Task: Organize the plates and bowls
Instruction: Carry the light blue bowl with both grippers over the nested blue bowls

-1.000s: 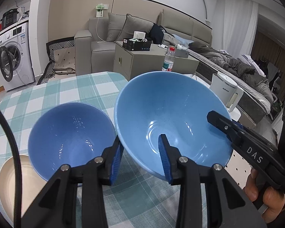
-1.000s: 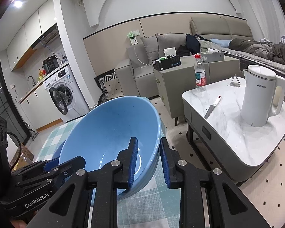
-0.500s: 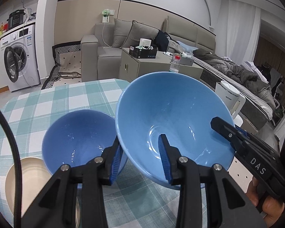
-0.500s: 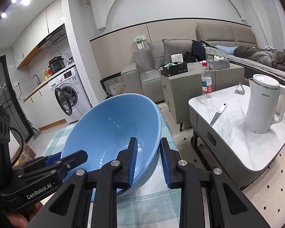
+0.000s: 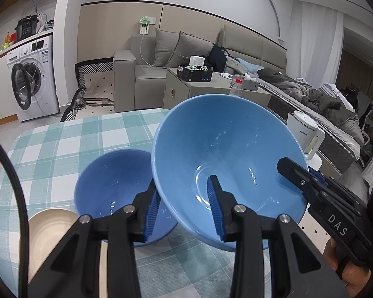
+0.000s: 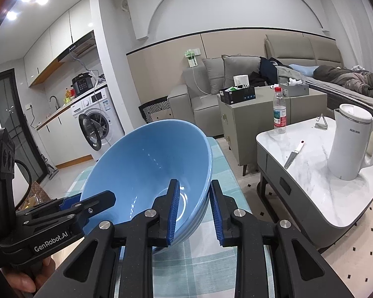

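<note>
Two grippers clamp one light blue bowl (image 5: pixel 226 159), tilted above the checked tablecloth (image 5: pixel 62 144): left gripper (image 5: pixel 184 208) on its near-left rim, right gripper (image 6: pixel 194 211) on its right rim. A darker blue bowl (image 5: pixel 112 183) sits just left of it, cream bowl (image 5: pixel 49 231) nearer left.

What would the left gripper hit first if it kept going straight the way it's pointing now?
The left gripper is clamped on the near rim of the large light blue bowl, so that bowl's wall already fills its line. Past it lies probably the checked tablecloth, though depth is unclear.

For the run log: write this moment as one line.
left gripper: shut on big light blue bowl rim | right gripper: shut on opposite rim | bowl: tilted, off checked tablecloth | darker blue bowl: on table
</note>
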`<state>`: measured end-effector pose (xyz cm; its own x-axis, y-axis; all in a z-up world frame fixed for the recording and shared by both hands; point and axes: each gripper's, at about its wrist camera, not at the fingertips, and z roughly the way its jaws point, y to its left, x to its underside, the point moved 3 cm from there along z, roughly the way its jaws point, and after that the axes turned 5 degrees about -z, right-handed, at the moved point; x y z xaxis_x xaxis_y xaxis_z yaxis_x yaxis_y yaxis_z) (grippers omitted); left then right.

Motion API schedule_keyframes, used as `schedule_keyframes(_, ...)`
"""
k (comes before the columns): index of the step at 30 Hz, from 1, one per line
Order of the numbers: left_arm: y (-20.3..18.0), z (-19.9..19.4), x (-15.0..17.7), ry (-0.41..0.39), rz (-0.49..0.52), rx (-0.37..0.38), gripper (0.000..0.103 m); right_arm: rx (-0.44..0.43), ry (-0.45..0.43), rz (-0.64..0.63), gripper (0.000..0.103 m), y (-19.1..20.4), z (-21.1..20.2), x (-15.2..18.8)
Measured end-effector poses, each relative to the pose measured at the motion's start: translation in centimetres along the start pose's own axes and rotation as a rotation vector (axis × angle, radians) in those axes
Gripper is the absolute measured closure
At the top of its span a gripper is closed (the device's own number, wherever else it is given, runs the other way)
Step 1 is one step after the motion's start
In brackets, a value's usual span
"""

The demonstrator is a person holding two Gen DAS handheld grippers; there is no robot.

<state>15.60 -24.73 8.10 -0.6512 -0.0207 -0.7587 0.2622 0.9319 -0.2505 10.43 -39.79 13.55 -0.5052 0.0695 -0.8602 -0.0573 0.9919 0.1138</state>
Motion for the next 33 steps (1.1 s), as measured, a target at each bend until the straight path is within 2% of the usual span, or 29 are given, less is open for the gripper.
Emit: schedule_keyframes(33, 6.1, -0.8, -0.4, -0.022, -0.073, -0.081, 0.067, -0.085, 0.058, -0.077, 0.077, 6.2, 3.5, 1.2)
